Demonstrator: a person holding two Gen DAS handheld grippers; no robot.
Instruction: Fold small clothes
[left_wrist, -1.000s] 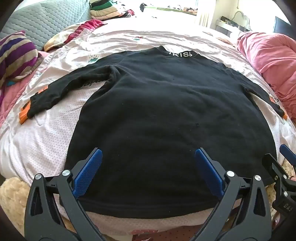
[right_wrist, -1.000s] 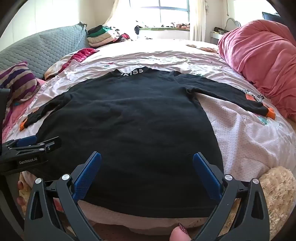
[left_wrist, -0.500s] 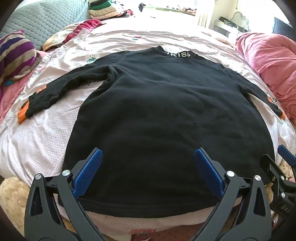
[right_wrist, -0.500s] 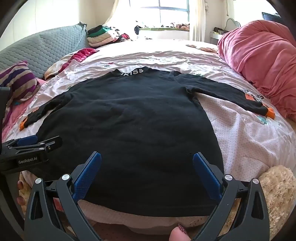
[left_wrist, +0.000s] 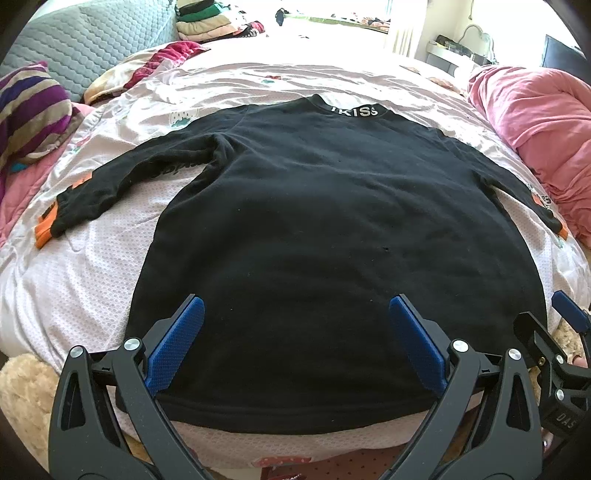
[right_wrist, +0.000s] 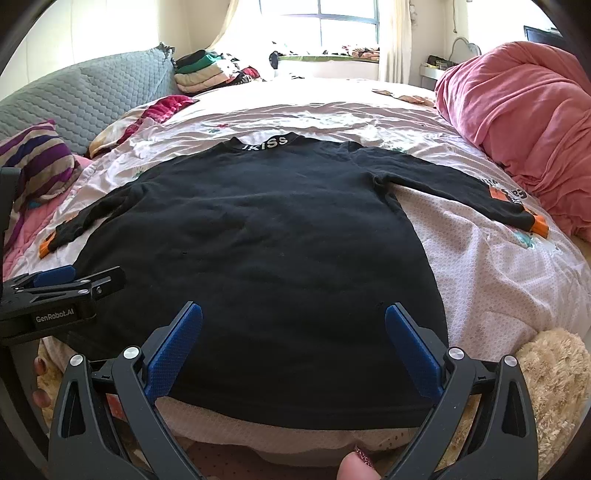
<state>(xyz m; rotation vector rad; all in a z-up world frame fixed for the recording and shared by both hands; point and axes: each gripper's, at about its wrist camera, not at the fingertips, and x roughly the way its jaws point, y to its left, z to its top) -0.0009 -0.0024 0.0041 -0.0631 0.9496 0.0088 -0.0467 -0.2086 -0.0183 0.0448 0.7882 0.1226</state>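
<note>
A black long-sleeved top (left_wrist: 332, 236) (right_wrist: 258, 251) lies flat on the bed, neckband with white lettering at the far end, both sleeves spread out, orange cuffs (left_wrist: 44, 229) (right_wrist: 537, 223) at their ends. My left gripper (left_wrist: 293, 317) hovers open over the hem's left half, its blue pads wide apart with nothing between them. My right gripper (right_wrist: 293, 319) hovers open above the hem's right half, also empty. Each gripper shows at the edge of the other's view: right gripper (left_wrist: 554, 339), left gripper (right_wrist: 66, 291).
The bed (right_wrist: 498, 280) is covered by a pale pink sheet. A pink duvet (right_wrist: 517, 122) is heaped at the right, a striped pillow (right_wrist: 33, 162) and grey quilted headboard (right_wrist: 85, 99) at the left. Folded clothes (right_wrist: 207, 72) are stacked at the far end. A beige fluffy blanket (right_wrist: 546, 387) lies at the near edge.
Both grippers have stayed open and almost still; the left view has drifted slightly, so the top sits a little lower and closer in it.
</note>
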